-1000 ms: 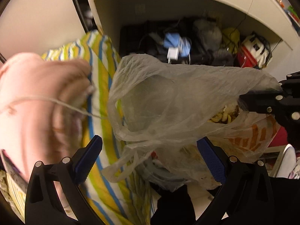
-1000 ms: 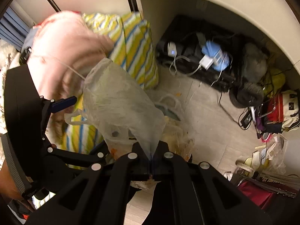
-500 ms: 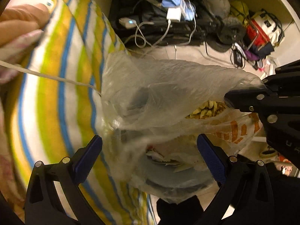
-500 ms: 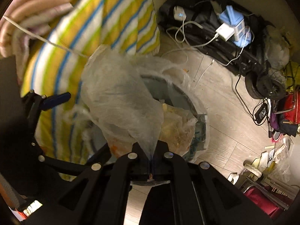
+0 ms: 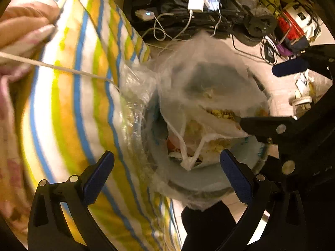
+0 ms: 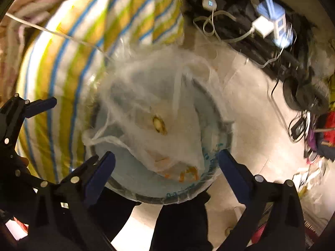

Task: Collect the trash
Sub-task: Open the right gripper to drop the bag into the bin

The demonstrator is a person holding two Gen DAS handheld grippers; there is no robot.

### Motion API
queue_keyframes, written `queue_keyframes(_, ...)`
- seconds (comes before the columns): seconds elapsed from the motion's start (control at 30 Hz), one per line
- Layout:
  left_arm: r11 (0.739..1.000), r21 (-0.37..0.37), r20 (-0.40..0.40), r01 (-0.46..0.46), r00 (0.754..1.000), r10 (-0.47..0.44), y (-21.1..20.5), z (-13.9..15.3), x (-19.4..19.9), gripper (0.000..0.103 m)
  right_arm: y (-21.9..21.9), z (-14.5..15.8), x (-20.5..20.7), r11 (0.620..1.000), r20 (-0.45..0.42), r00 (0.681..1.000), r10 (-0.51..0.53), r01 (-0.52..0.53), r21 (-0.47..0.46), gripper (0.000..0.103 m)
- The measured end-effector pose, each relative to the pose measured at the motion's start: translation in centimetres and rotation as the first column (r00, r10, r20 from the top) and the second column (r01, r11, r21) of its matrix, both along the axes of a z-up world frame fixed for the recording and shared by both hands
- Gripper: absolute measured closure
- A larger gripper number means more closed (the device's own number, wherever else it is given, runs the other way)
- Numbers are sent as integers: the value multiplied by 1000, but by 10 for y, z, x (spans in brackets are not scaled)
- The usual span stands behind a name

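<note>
A translucent white plastic bag point(image 6: 159, 113) of food scraps lies slumped in the round grey trash bin point(image 6: 159, 198), which has a bluish liner. My right gripper point(image 6: 166, 167) points straight down over the bin. Its jaws are opening wide, and the blue pads point(image 6: 102, 167) stand apart from the bag without pressing on it. In the left wrist view the bag point(image 5: 209, 87) sags over the bin point(image 5: 199, 188), its handle loops hanging between the pads of my left gripper point(image 5: 166, 167), which is open and touches nothing. The right gripper point(image 5: 257, 96) shows at the right edge.
Yellow, blue and white striped bedding point(image 5: 73, 104) bulges against the bin's left side, with a thin white cable point(image 5: 62, 68) across it. Chargers and tangled cords point(image 5: 194, 2) lie on a black case beyond. A red bag point(image 5: 291, 27) and clutter sit at the right. A dark trouser leg point(image 5: 205, 226) is below.
Both grippers have sunk toward the bin. The right gripper, shut on the bag's top edge before, has opened, and the bag has dropped into the bin.
</note>
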State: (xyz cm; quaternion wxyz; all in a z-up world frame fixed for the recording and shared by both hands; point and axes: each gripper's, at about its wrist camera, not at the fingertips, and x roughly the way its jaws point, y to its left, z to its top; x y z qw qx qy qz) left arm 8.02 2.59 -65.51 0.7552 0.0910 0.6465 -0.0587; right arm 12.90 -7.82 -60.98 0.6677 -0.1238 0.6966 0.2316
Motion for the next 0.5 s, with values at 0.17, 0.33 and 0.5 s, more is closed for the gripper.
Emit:
queue_keyframes(0.17,1000,-1,42,-14,999,14,-2,58,8,5,-6,59,12,1000,126,992,-11,9,13,7)
queue_keyframes(0.33,1000,-20,104,-8,995,10,-4,134,22,5,-23,148,29,996,252,963,-93,87,34,7)
queue_keyframes(0.5,999,-54,231,7,973,5,-10,231,49,5,-43,245,44,980,392,899,-197,177,86,7)
